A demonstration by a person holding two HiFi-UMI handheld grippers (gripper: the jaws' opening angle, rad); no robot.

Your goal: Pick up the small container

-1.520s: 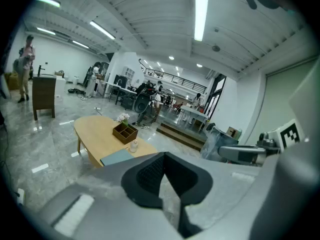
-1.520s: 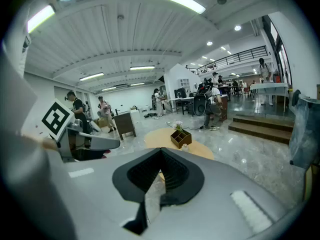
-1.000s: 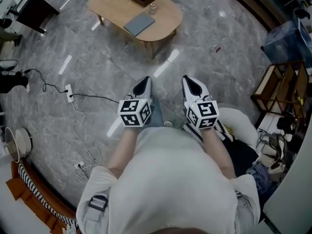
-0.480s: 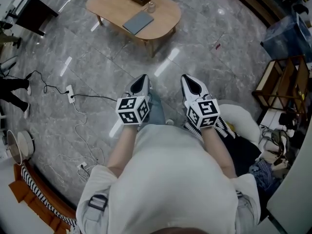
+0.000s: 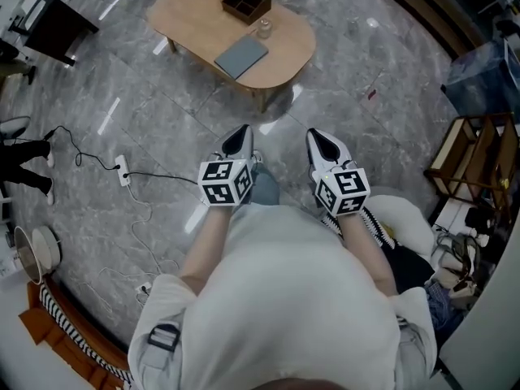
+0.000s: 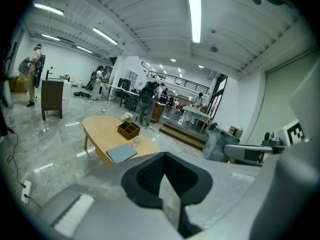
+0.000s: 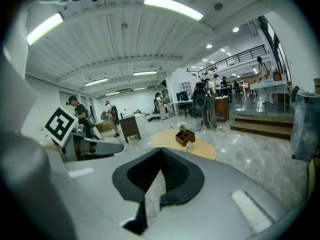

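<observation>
While the person holds both over the grey marble floor, the left gripper point(image 5: 238, 140) and the right gripper point(image 5: 325, 143) each keep their fingers pressed together on nothing. Black-and-white square markers cover each cube point(image 5: 225, 184). Well ahead, the small container point(image 5: 264, 28) stands on the oval wooden table point(image 5: 187, 10), just beside a dark compartmented box point(image 5: 246, 1) and near a flat grey notebook point(image 5: 241, 56).

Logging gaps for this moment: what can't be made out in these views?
Jar: too small in every view to tell contents or lid.
Box: head view, compartments too dark and small to see what they hold.
Grey flat item: book or tablet, too small to tell.
Floor under the person: head view, hidden by the torso.
</observation>
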